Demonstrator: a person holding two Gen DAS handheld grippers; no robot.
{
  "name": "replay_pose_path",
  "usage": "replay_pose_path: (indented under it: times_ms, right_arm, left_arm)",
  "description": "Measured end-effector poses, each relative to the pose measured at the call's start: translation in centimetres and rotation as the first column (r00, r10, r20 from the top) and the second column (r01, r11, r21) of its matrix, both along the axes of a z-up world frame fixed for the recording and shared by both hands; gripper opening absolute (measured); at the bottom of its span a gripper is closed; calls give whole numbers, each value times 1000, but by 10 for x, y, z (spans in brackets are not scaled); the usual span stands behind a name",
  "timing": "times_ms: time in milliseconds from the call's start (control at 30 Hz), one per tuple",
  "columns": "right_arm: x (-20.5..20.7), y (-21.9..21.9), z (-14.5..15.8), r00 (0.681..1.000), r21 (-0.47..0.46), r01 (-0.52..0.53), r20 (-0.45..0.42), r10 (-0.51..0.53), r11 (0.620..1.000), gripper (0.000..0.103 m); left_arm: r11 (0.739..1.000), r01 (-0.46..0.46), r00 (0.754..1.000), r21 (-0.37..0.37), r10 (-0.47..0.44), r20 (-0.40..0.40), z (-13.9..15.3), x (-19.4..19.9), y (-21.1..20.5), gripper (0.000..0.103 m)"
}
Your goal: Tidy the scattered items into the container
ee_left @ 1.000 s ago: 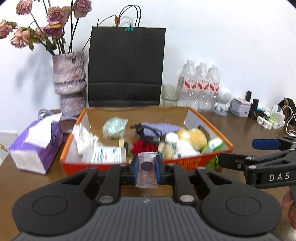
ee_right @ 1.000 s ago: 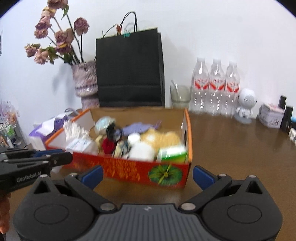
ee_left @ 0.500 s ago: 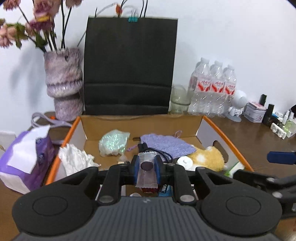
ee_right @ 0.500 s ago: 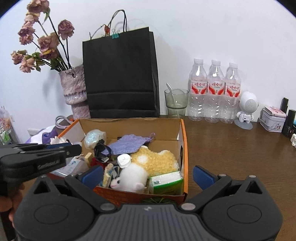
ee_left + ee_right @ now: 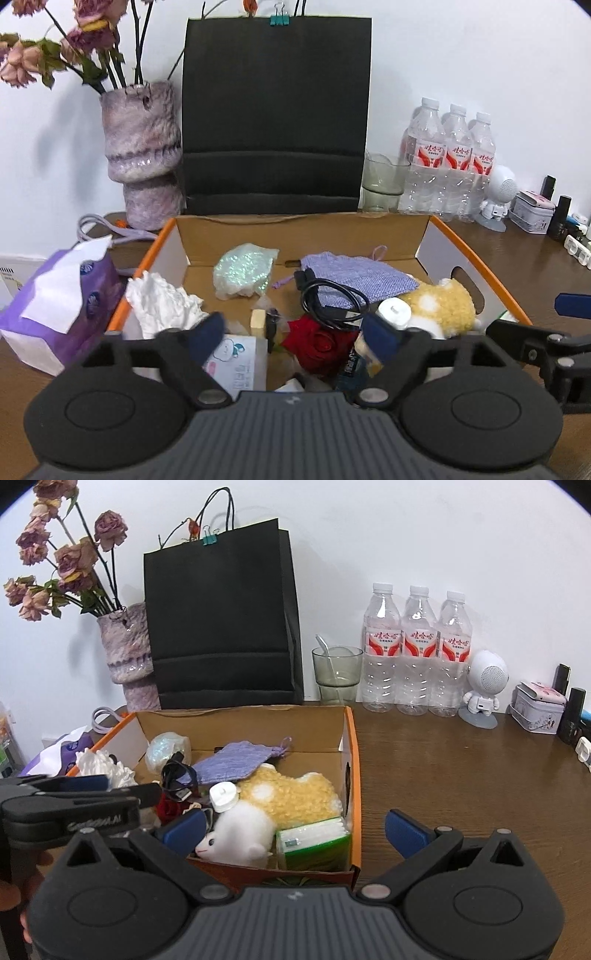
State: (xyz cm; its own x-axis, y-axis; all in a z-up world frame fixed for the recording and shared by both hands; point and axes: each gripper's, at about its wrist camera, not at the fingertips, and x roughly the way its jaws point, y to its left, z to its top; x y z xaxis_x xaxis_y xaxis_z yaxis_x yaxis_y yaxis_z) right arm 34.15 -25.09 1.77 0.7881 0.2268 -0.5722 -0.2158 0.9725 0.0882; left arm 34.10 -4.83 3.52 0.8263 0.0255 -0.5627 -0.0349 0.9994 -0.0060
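Note:
The orange cardboard box holds several items: a red rose, a black cable, a purple pouch, a yellow plush and crumpled tissue. My left gripper hangs open and empty over the box's near side. A small clear packet with a dark piece lies in the box between its fingers. My right gripper is open and empty at the box's near right corner, above a white plush and a green tissue pack.
A black paper bag and a vase of dried flowers stand behind the box. A purple tissue pack lies to its left. A glass, three water bottles, a white robot figure and a tin line the back right.
My left gripper moved forward over the box, then opened and let go of the small clear packet, which now lies inside. My right gripper rose slightly and stayed open.

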Motion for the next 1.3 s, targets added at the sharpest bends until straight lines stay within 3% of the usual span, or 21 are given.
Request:
replay_pose_path:
  times_ms: [33, 67, 433, 667, 1000, 1300]
  right_arm:
    - [0, 0, 0, 1000, 3, 1, 0, -1, 1000, 103]
    - [0, 0, 0, 1000, 5, 2, 0, -2, 1000, 103]
    - [-9, 2, 6, 1000, 12, -7, 19, 6, 1000, 103]
    - [-25, 4, 16, 999, 17, -10, 49, 9, 1000, 103]
    - [-74, 10, 26, 996, 19, -10, 92, 8, 1000, 103]
    - [-136, 12, 5, 997, 23, -13, 79, 11, 1000, 103]
  left_arm:
    - [1000, -1, 1000, 0, 1, 0, 1, -1, 0, 100]
    - [1000, -3, 1000, -4, 3, 3, 3, -2, 0, 103]
    - [999, -41, 999, -6, 41, -8, 13, -17, 8, 103]
    - [999, -17, 999, -33, 18, 41, 26, -43, 13, 103]
    - [997, 14, 991, -79, -3, 135, 36, -99, 22, 103]
    - [994, 73, 982, -75, -58, 182, 28, -158, 19, 103]
